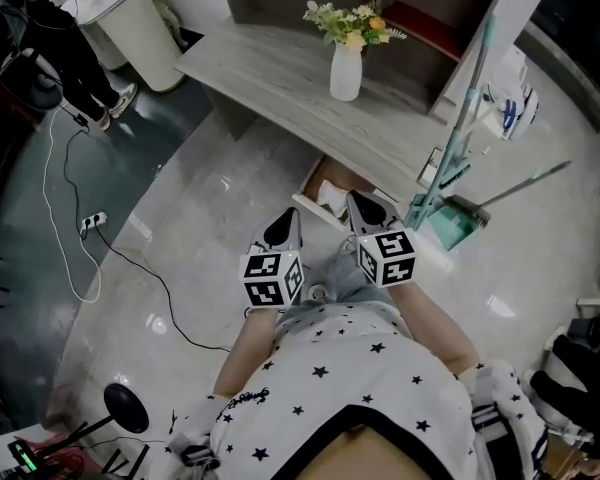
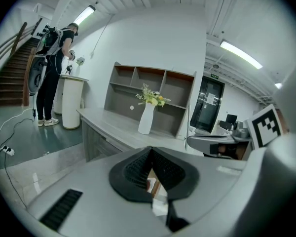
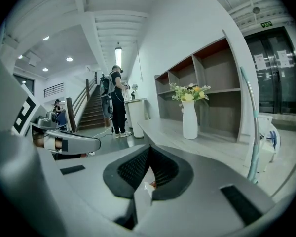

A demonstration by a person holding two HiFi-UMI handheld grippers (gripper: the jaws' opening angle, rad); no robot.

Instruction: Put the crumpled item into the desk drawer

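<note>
The desk drawer (image 1: 310, 181) stands pulled open under the grey desk (image 1: 280, 78). A white crumpled item (image 1: 331, 199) lies inside it. Both grippers are held side by side just in front of the drawer and point at it. My left gripper (image 1: 288, 220) is shut, its tip short of the drawer's front left corner. The right gripper (image 1: 361, 204) is shut too, with its tip at the drawer's right side, beside the item. In the left gripper view, the gap behind the closed left gripper (image 2: 150, 150) shows a bit of the white item (image 2: 158, 205). The right gripper (image 3: 149, 150) holds nothing.
A white vase of flowers (image 1: 346, 68) stands on the desk, with open shelves (image 1: 420, 8) behind. A teal broom and dustpan (image 1: 450, 213) lean to the right of the drawer. A cable with a power strip (image 1: 92, 222) lies on the floor at the left. A person (image 1: 70, 48) stands by a white bin (image 1: 130, 18).
</note>
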